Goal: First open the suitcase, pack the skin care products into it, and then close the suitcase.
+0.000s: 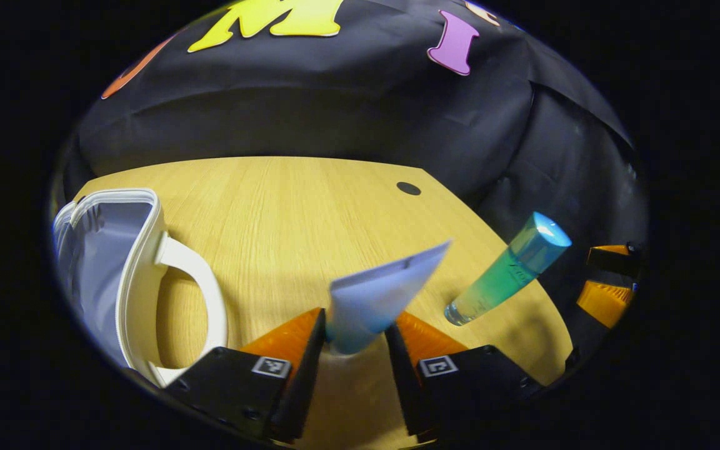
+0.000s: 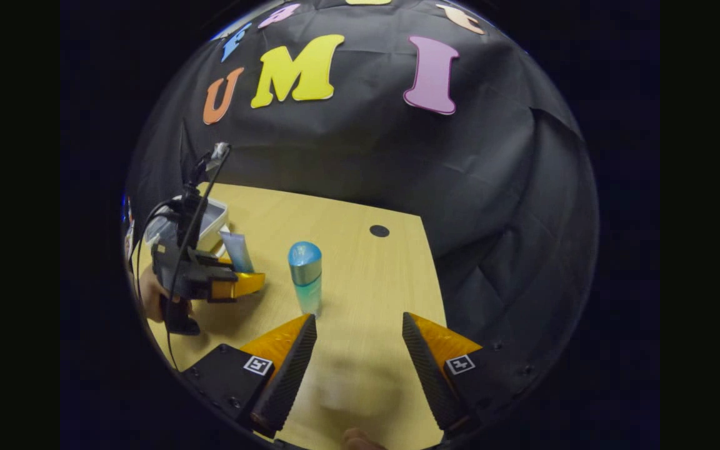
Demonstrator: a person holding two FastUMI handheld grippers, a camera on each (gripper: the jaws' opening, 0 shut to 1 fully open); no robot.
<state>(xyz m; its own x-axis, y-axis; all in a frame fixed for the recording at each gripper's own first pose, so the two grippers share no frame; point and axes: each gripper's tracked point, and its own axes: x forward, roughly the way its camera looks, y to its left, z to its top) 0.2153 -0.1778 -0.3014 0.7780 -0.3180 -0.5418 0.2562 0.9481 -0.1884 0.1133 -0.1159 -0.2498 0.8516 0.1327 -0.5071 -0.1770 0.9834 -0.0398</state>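
My left gripper (image 1: 360,319) is shut on a pale blue tube (image 1: 380,294), whose flat crimped end points up and away over the wooden table (image 1: 285,212). The white suitcase (image 1: 138,275) lies open to its left, handle towards me and pale lining showing. A blue-green bottle with a blue cap (image 1: 510,269) stands to the right. In the right gripper view, my right gripper (image 2: 360,325) is open above the table, just short of the bottle (image 2: 305,275). Farther left, the left gripper (image 2: 235,284) holds the tube (image 2: 237,250) in front of the suitcase (image 2: 210,219).
A small black round mark (image 2: 379,230) sits near the table's far right corner. The table's right edge (image 2: 435,281) runs close to my right gripper, with the booth's black cloth beyond. A hand (image 2: 150,297) holds the left gripper. A pale blurred patch (image 2: 341,387) lies between the right fingers' bases.
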